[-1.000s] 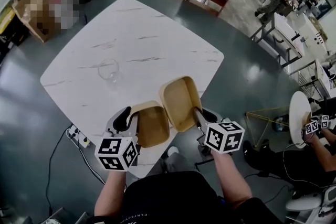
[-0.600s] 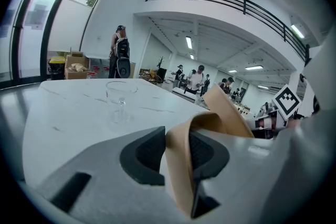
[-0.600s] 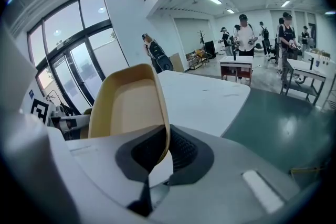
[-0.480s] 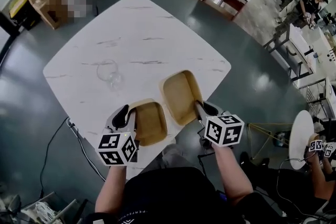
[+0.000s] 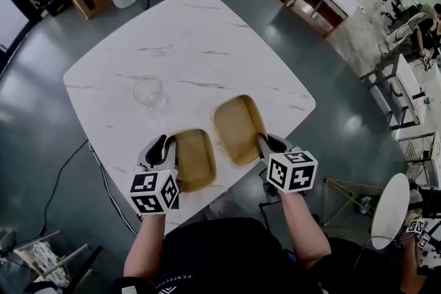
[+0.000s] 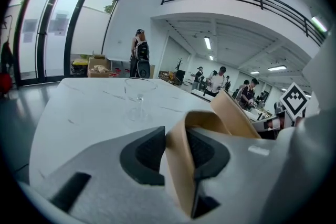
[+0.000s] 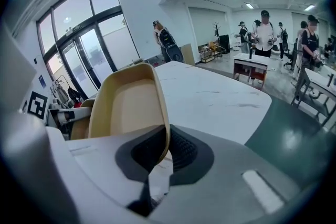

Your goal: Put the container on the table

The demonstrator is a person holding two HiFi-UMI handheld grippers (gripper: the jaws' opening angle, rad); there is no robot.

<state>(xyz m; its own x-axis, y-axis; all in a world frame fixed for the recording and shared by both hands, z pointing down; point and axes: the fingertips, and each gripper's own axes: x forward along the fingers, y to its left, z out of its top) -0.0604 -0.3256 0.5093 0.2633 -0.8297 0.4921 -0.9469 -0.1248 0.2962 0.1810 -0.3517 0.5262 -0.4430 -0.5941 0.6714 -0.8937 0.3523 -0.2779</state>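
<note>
At the table [image 5: 200, 58] edge, containers [image 5: 238, 127] in left gripper [image 5: 170, 147] and right gripper [image 5: 260, 142].

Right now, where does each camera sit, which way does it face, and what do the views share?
Head view: on the person's head, looking steeply down at the table, both forearms, the left gripper clamping the left container, and the right gripper clamping the right container.
Left gripper view: on the left gripper, looking along its jaws across the table toward the wine glass.
Right gripper view: on the right gripper, looking over its container toward glass doors.
Shared: every view shows both containers.
</note>
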